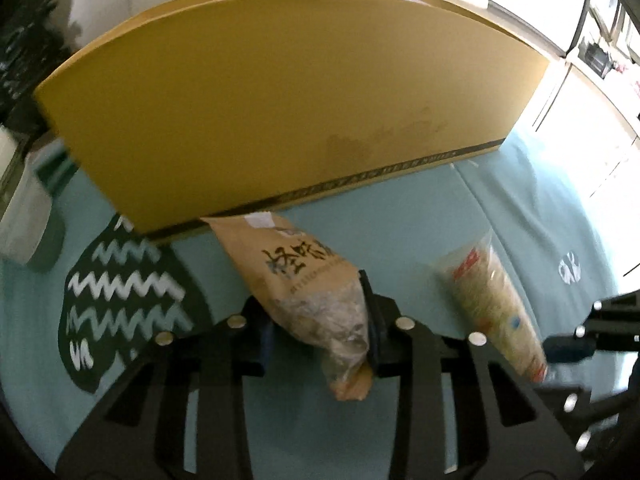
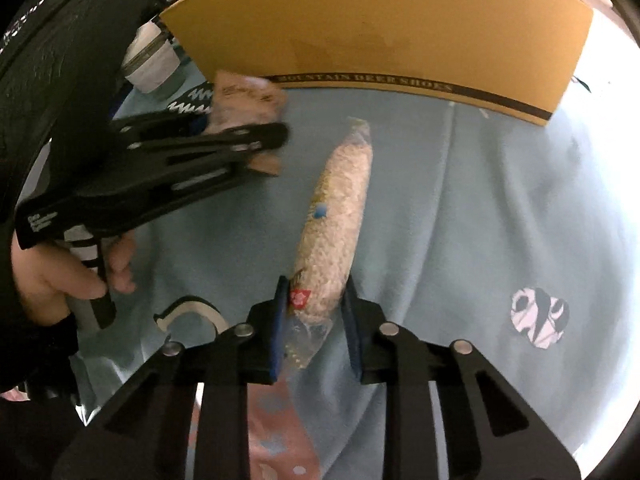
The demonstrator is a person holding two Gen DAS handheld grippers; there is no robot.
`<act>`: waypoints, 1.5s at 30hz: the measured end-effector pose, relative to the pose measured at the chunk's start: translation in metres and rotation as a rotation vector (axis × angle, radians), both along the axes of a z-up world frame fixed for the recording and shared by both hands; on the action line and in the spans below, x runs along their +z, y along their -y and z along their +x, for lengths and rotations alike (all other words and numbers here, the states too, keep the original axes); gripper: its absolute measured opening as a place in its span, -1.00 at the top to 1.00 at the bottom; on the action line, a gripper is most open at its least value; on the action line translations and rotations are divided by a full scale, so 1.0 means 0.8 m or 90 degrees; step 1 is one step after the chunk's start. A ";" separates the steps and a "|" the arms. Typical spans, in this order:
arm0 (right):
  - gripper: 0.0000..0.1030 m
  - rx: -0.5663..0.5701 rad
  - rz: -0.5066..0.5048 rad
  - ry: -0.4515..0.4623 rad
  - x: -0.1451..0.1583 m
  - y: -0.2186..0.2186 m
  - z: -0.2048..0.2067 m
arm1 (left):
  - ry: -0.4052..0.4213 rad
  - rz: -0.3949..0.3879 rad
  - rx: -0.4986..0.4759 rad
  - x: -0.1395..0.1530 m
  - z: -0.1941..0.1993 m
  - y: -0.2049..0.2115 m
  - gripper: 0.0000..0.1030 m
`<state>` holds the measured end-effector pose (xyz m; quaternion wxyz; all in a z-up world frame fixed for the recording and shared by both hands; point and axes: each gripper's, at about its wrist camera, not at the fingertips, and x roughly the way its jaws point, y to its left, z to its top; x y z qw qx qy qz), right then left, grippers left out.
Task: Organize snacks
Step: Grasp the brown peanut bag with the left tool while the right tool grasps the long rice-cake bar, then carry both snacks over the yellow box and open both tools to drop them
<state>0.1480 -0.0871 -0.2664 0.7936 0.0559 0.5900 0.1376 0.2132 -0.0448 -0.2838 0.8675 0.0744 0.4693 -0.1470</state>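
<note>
My left gripper is shut on a brown paper snack bag with a clear lower part, held just in front of a yellow shoe box. In the right wrist view the left gripper with the bag is at the left, near the box. My right gripper is shut on a long clear packet of pale puffed snack, which points toward the box. The packet also shows in the left wrist view at the right.
A light blue cloth with dark and white cartoon prints covers the surface. A pale container stands left of the box. The box's near wall hides its inside. A person's hand grips the left handle.
</note>
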 end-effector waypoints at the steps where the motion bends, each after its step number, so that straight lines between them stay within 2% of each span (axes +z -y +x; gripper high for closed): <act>1: 0.51 -0.002 0.003 0.000 0.000 0.001 0.000 | 0.004 0.003 0.004 0.000 -0.005 -0.005 0.35; 4: 0.48 -0.005 0.003 -0.001 0.002 0.003 0.002 | 0.005 -0.016 0.016 0.001 -0.013 -0.013 0.32; 6: 0.44 -0.007 -0.013 0.007 0.006 0.007 0.004 | 0.005 -0.026 0.021 -0.002 -0.022 -0.024 0.22; 7: 0.41 -0.008 -0.014 0.009 0.008 0.007 0.010 | 0.008 -0.024 0.026 -0.002 -0.022 -0.025 0.14; 9: 0.32 -0.011 -0.014 0.016 0.007 0.007 0.015 | 0.015 -0.039 0.037 0.004 -0.021 -0.027 -0.20; 10: 0.26 -0.012 -0.009 0.018 0.009 0.004 0.018 | 0.024 -0.049 0.050 0.010 -0.019 -0.029 -0.44; 12: 0.22 -0.009 -0.021 0.019 0.006 -0.007 0.033 | 0.040 -0.075 0.058 0.018 -0.017 -0.033 -0.58; 13: 0.22 -0.008 -0.028 0.018 0.004 -0.010 0.037 | 0.045 -0.058 0.064 0.018 -0.014 -0.031 -0.71; 14: 0.22 -0.008 -0.033 0.017 0.002 -0.012 0.039 | 0.040 -0.038 0.071 0.013 -0.009 -0.028 -0.72; 15: 0.22 -0.008 -0.033 0.009 -0.003 -0.016 0.044 | 0.013 -0.015 0.082 0.003 -0.003 -0.028 -0.72; 17: 0.29 -0.001 -0.049 0.004 -0.009 -0.016 0.047 | -0.014 -0.003 0.105 -0.009 0.002 -0.035 -0.67; 19: 0.41 -0.002 -0.054 0.005 -0.008 -0.006 0.039 | 0.000 0.000 0.114 -0.009 -0.002 -0.039 -0.65; 24: 0.44 -0.013 -0.047 0.005 -0.010 0.002 0.038 | 0.018 -0.014 0.131 -0.006 -0.015 -0.057 -0.61; 26: 0.44 -0.012 -0.050 0.007 -0.009 0.003 0.036 | 0.029 -0.008 0.129 -0.004 -0.025 -0.063 -0.02; 29: 0.51 -0.017 -0.036 -0.001 -0.009 0.005 0.036 | 0.025 0.001 0.108 0.000 -0.034 -0.068 0.17; 37: 0.52 -0.036 -0.009 0.011 0.015 0.034 0.017 | 0.020 0.001 0.137 0.008 -0.063 -0.090 0.20; 45: 0.51 -0.061 0.014 0.041 0.054 0.062 -0.003 | 0.046 -0.002 0.137 0.045 -0.084 -0.080 0.20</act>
